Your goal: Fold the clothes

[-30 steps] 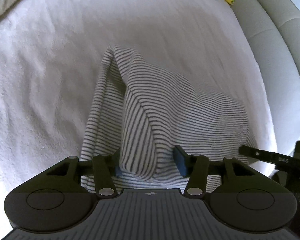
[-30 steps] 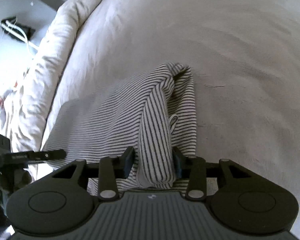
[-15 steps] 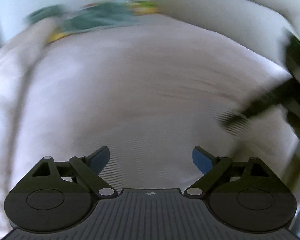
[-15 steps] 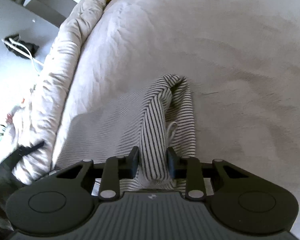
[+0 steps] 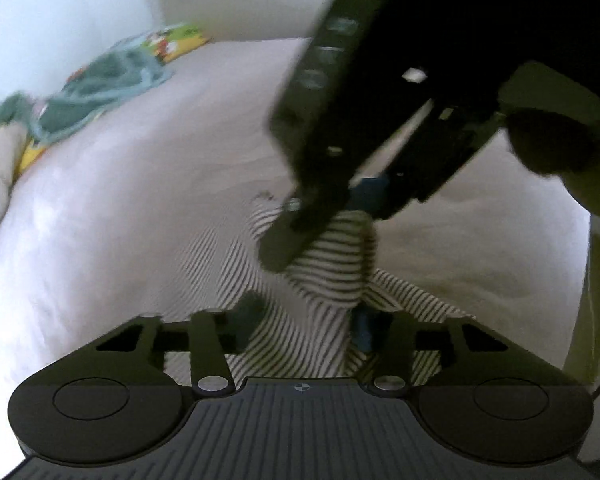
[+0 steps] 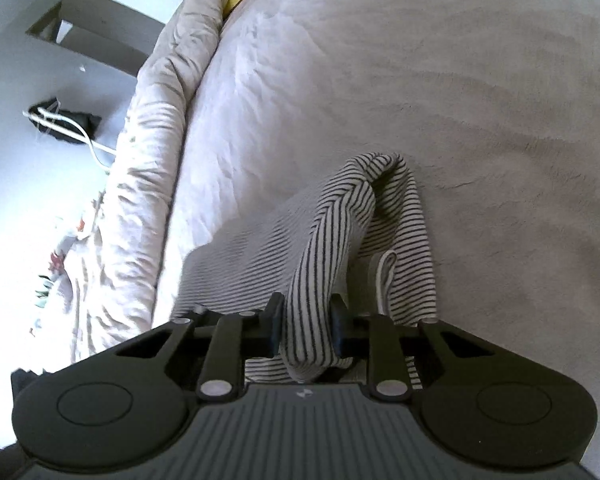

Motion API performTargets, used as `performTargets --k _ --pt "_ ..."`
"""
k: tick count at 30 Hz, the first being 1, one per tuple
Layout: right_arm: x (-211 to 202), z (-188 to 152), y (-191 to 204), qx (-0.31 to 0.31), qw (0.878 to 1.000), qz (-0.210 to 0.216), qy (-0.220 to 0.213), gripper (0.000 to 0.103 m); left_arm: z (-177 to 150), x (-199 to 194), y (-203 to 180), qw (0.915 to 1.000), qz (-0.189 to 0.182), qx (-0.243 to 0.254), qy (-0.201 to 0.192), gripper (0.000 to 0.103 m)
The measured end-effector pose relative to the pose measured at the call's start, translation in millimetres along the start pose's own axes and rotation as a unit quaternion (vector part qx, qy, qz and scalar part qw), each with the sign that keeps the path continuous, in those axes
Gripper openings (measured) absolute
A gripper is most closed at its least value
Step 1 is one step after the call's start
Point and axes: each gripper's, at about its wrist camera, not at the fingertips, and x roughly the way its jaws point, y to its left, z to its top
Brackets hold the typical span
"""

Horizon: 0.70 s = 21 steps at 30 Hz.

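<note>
A black-and-white striped garment [image 6: 332, 240] lies bunched on a pale bed sheet [image 6: 420, 80]. My right gripper [image 6: 306, 330] is shut on a raised fold of the striped garment and holds it off the sheet. In the left wrist view my left gripper [image 5: 306, 328] is open, its jaws on either side of the striped garment [image 5: 324, 280] close to that fold. The right gripper's dark body [image 5: 380, 120] fills the upper right of that view, its blue pads pinching the cloth.
A rumpled cream duvet [image 6: 152, 160] runs along the bed's left edge. A teal cloth [image 5: 100, 84] and a colourful printed item [image 5: 172, 40] lie at the far end near a white headboard. A dark object with white cables [image 6: 60, 120] lies on the floor.
My left gripper let go of the striped garment, swung away open, and now has come back to the cloth beside the right gripper. The right gripper tightened on its fold.
</note>
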Motion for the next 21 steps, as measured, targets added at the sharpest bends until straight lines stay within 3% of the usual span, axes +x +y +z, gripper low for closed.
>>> performTargets --k 2,5,9,12,16,19,21 --pt "-1.8 -0.1 1.9 0.006 1.000 0.011 -0.001 0.023 -1.4 -13.9 2.3 0.9998 0.003 0.019 -0.008 0.033" --pt "-6.9 -1.5 6.1 0.007 1.000 0.028 0.001 0.023 -3.3 -30.7 3.6 0.9985 0.005 0.051 -0.018 0.028" --pt "-7.0 -10.2 2.0 0.023 0.999 0.033 0.011 0.023 -9.3 -35.8 -3.6 0.9945 -0.008 0.103 -0.012 0.026" --pt "-1.2 -21.1 -15.9 0.047 0.999 0.004 0.020 0.023 -17.1 -24.2 -13.9 0.9935 -0.028 0.110 0.004 0.026" --pt "8.2 -31.3 -44.3 0.070 0.996 -0.046 0.036 0.023 -22.5 -6.3 -19.1 0.9939 -0.055 0.094 0.019 0.037" --pt "5.2 -34.4 -47.4 0.059 0.996 -0.056 0.041 0.028 -23.5 -6.3 -11.2 0.9941 -0.071 0.078 0.024 0.050" --pt "-3.4 -34.0 -33.7 0.013 0.997 -0.076 0.030 0.041 -23.6 -12.2 2.9 0.9950 -0.084 0.045 0.032 0.056"
